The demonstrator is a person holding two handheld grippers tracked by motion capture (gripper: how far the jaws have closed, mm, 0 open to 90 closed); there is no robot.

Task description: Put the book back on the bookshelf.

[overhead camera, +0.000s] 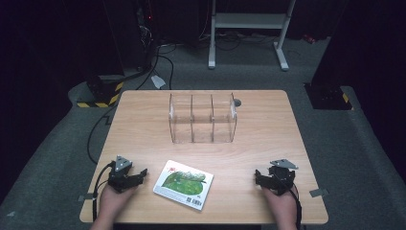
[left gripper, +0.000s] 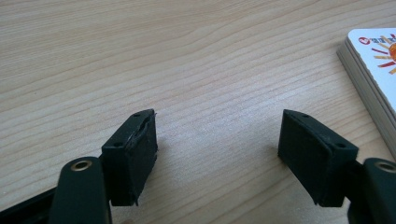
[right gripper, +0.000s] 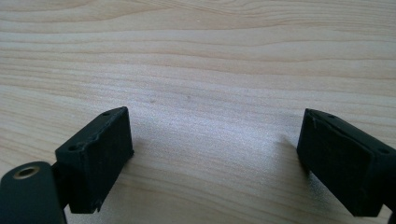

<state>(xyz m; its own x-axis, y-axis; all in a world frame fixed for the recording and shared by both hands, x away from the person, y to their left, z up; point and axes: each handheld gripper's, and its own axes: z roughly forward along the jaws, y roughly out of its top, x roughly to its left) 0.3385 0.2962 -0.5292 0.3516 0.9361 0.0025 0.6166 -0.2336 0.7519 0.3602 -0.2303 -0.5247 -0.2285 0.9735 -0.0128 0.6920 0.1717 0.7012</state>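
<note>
On the wooden table (overhead camera: 143,124) a thin book (overhead camera: 183,184) with a green picture on its white cover lies flat near the front edge, turned at an angle, between the two grippers and closer to the left one. The left gripper (overhead camera: 128,175) rests at the table's front left corner in the person's left hand (overhead camera: 113,200), its jaws spread wide with nothing between them; in the left gripper view the gripper (left gripper: 217,140) shows bare wood grain in the gap, and the book (left gripper: 373,74) appears at the right edge, cut off by the frame so that just its stacked page edges and a corner of a red and orange drawing are seen. The right gripper (overhead camera: 274,178) sits at the front right corner in the right hand (overhead camera: 282,203), likewise released and empty; the right gripper view shows the gripper (right gripper: 215,144) over bare table, with the right jaw partly cut off at the frame edge. Toward the back of the table stands a clear plastic organizer (overhead camera: 203,118) with three compartments; its transparent walls are hard to trace, and the compartments look empty. A small dark round thing (overhead camera: 237,101) lies just behind its right end, too small to identify. The room beyond the table is dark, with cables and a white metal frame (overhead camera: 249,21) dimly visible.
</note>
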